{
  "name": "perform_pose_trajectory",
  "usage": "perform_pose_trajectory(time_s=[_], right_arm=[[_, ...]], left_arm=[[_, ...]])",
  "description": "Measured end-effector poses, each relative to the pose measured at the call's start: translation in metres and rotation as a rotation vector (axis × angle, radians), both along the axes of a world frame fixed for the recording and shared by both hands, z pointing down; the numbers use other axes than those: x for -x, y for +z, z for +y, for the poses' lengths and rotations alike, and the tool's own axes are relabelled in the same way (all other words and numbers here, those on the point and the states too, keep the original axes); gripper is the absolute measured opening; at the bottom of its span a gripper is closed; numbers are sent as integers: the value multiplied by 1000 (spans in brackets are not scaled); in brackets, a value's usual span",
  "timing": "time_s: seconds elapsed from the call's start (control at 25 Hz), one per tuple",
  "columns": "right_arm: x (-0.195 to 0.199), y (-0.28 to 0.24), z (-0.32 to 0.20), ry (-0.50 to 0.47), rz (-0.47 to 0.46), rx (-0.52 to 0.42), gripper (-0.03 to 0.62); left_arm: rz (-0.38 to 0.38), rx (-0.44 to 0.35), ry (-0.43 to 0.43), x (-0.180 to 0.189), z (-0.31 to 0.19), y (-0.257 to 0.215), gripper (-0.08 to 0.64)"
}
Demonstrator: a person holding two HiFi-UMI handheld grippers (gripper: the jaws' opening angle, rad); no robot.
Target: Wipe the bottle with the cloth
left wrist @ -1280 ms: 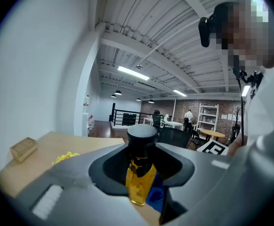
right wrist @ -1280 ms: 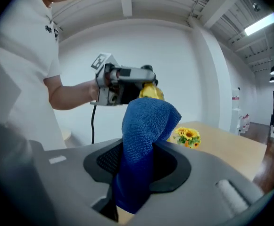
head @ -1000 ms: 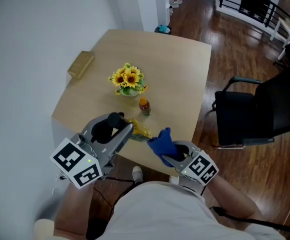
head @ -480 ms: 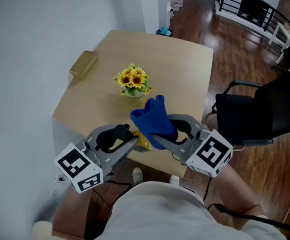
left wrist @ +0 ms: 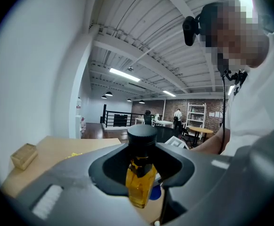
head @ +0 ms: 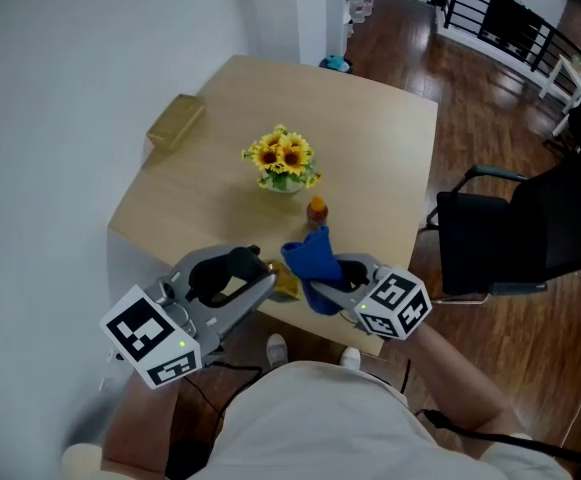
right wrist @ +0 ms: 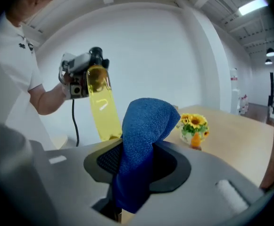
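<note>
Pale wood of a table (head: 365,133) was seen under both tools, with dark floorboards (head: 470,98) and a black chair (head: 530,228) beyond its edge. The left gripper (head: 266,276) was closed on the bottle (head: 287,284): in the left gripper view the bottle (left wrist: 140,182), filled with yellow liquid and topped by a black cap (left wrist: 142,136), was pinched between the two fingers, cap pointing out past the fingertips. The right gripper (head: 322,290) was clamped on the cloth (head: 310,256); in the right gripper view the blue cloth (right wrist: 144,140) was held between the fingers and stood up in a folded hump above the fingertips. From that view the bottle (right wrist: 100,102) was seen just beyond the cloth, to the left of the fingers. Whether cloth and bottle touched could not be made out. Farther past both sets of fingertips, sunflowers (head: 285,158) and a small orange bottle (head: 316,209) stood on the table, and a tan box (head: 175,123) lay near its far left edge.
</note>
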State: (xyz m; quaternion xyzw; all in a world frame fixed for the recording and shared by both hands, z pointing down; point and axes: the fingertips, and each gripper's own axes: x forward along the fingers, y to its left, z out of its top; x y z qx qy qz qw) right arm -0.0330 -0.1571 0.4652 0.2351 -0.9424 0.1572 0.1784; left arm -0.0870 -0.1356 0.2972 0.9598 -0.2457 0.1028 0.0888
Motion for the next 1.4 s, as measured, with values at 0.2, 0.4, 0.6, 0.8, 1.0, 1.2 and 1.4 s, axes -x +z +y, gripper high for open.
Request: perform_pose_trajectory(time_s=[0.2, 0.4, 0.6, 0.8, 1.0, 1.2, 1.4], right_arm=[[22, 38, 11, 7, -18, 153, 158], [52, 36, 29, -38, -33, 186, 158], [63, 43, 43, -44, -15, 208, 158], [61, 32, 56, -6, -25, 190, 158], [23, 28, 64, 173, -21, 188, 158], [-25, 21, 76, 398, -10, 197, 158], [-55, 10, 94, 577, 18, 188, 158]], left_arm=[[7, -14, 10, 14, -8, -4, 155], [3, -19, -5, 29, -23, 3, 153], [-11, -31, -16, 44, -44, 13, 153], [-36, -19, -17, 55, -71, 38, 155], [-72, -7, -34, 63, -109, 87, 155], [-125, -19, -55, 61, -154, 155, 155], [-176, -2, -129, 66, -198, 223, 155]])
